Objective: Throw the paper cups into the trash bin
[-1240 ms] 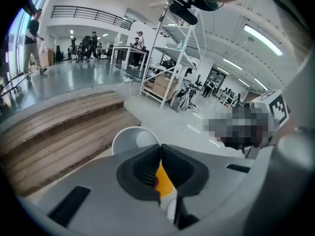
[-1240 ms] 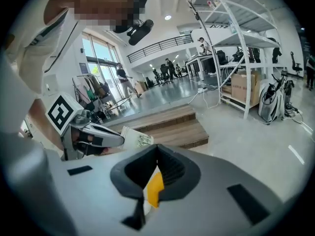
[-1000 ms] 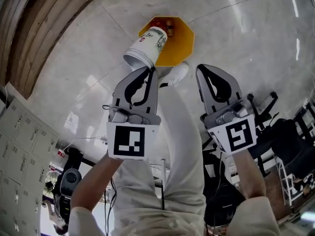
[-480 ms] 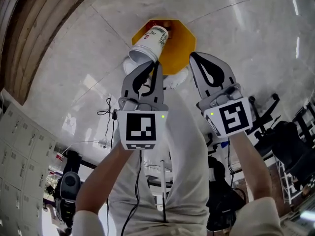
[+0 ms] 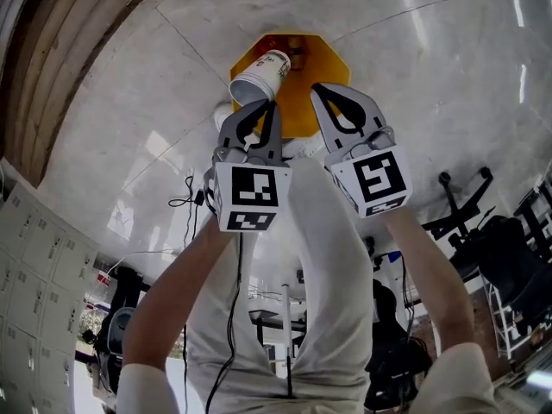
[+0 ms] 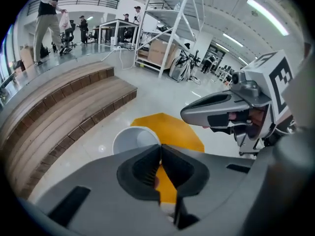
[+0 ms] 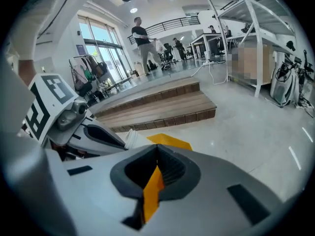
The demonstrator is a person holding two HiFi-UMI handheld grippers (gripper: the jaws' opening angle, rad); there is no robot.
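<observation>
Pinching paper cup [image 5: 259, 76] by its rim with left gripper [image 5: 263, 103], clamped tight, upper centre of head view. Base pointing away, over the left edge of the yellow trash bin [image 5: 323, 67] (lined up for a drop, by the look). Parking right gripper [image 5: 321, 91] just right of it, clenched on nothing, clear of the cup. Probably just needs a release.

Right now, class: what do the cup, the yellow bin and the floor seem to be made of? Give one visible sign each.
Cup: probably paper, matt white wall with print.
Bin: likely plastic, smooth even yellow; not certain.
Floor: polished stone or tile, glossy reflections and seams.
</observation>
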